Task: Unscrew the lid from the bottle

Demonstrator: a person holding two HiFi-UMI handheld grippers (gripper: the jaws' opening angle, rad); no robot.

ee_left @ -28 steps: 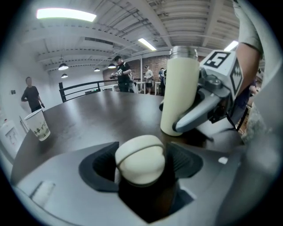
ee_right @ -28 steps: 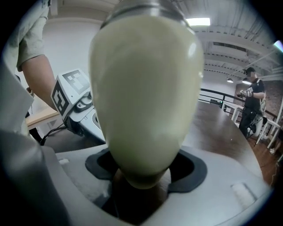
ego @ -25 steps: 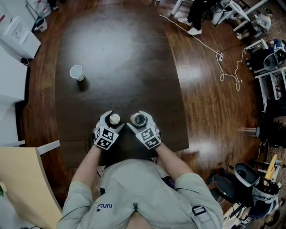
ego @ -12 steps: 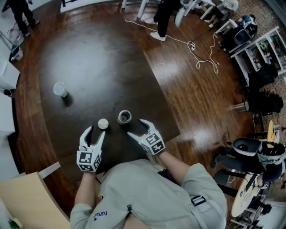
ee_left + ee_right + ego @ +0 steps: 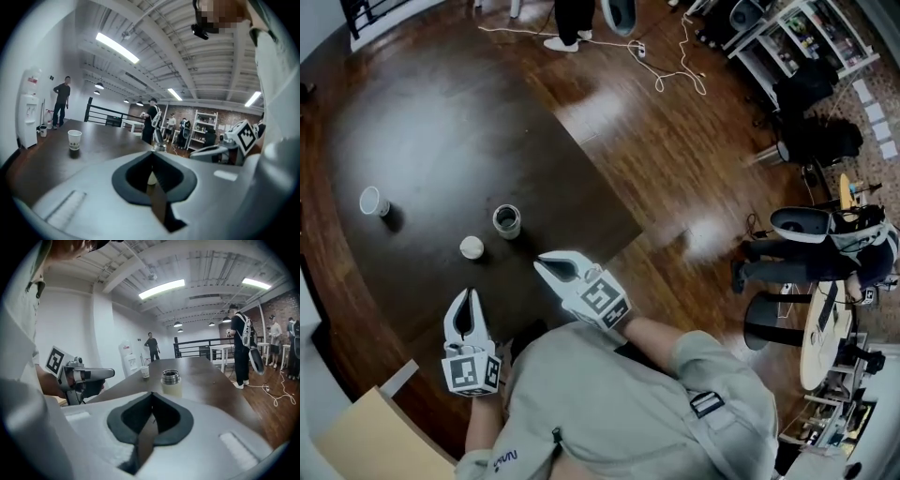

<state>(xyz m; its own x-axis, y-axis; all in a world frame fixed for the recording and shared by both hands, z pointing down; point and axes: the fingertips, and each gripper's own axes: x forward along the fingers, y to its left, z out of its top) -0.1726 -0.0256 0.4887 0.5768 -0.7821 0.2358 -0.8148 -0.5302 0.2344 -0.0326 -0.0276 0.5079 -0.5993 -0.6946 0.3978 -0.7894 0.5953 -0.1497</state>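
- Head view: dark table point(image 5: 441, 112) filled the upper left; both tongs hung near its near edge, clear of everything on it.
- R gripper point(image 5: 541, 263): jaws had just closed, pads together, nothing btwn them.
- L gripper point(image 5: 469, 294): same, just closed, empty.
- Bottle point(image 5: 506, 221) stood upright on the table w/ mouth open, ahead of both tongs, untouched.
- Paper cup point(image 5: 374, 202) sat well apart, toward the view's left.
- Lid point(image 5: 472, 247) lay off the bottle, just beside it on the table.
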